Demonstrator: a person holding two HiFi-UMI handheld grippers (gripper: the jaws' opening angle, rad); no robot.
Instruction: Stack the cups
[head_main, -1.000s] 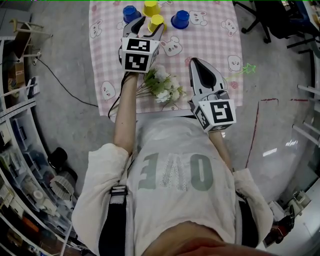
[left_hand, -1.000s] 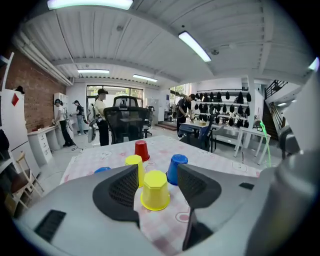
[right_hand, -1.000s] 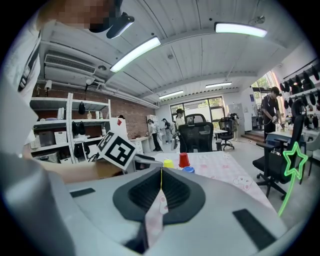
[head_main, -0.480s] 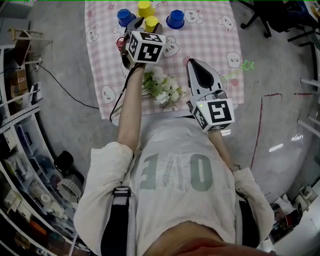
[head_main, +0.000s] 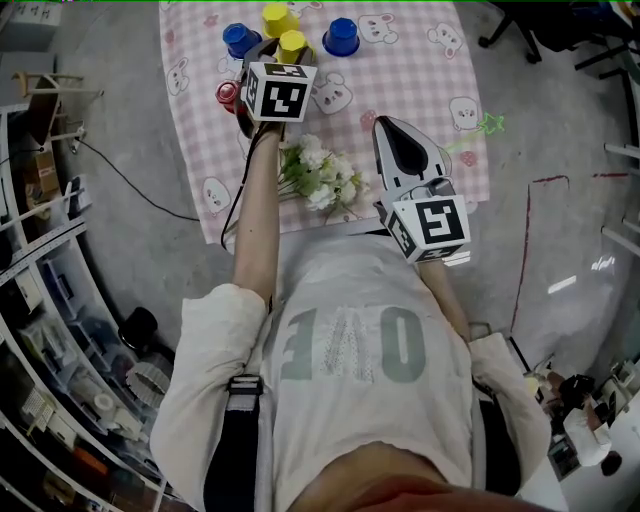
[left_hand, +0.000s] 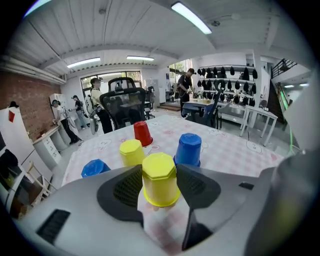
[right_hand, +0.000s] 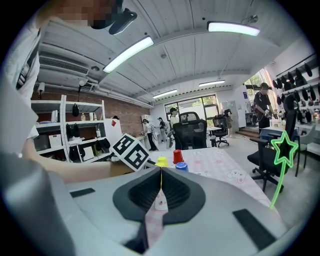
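Observation:
Several upturned cups stand on the pink checked cloth (head_main: 400, 70): two blue (head_main: 240, 38) (head_main: 341, 37), two yellow and one red (head_main: 228, 95). My left gripper (head_main: 286, 58) reaches over the far side of the table. It is open, with the nearer yellow cup (left_hand: 160, 179) standing on the cloth between its pads (left_hand: 127, 187). Behind it stand the other yellow cup (left_hand: 132, 151), the red cup (left_hand: 142, 133) and a blue cup (left_hand: 189, 148). My right gripper (head_main: 402, 140) hovers over the near right of the table, shut and empty.
A bunch of white flowers (head_main: 322, 172) lies on the cloth between the two grippers. A green star on a stick (head_main: 490, 128) lies at the right edge of the table. Office chairs and people are beyond the table's far side.
My left gripper moved forward and sank, so the nearer yellow cup now sits between its jaws. The red cup shows to its left. The right gripper has stayed put.

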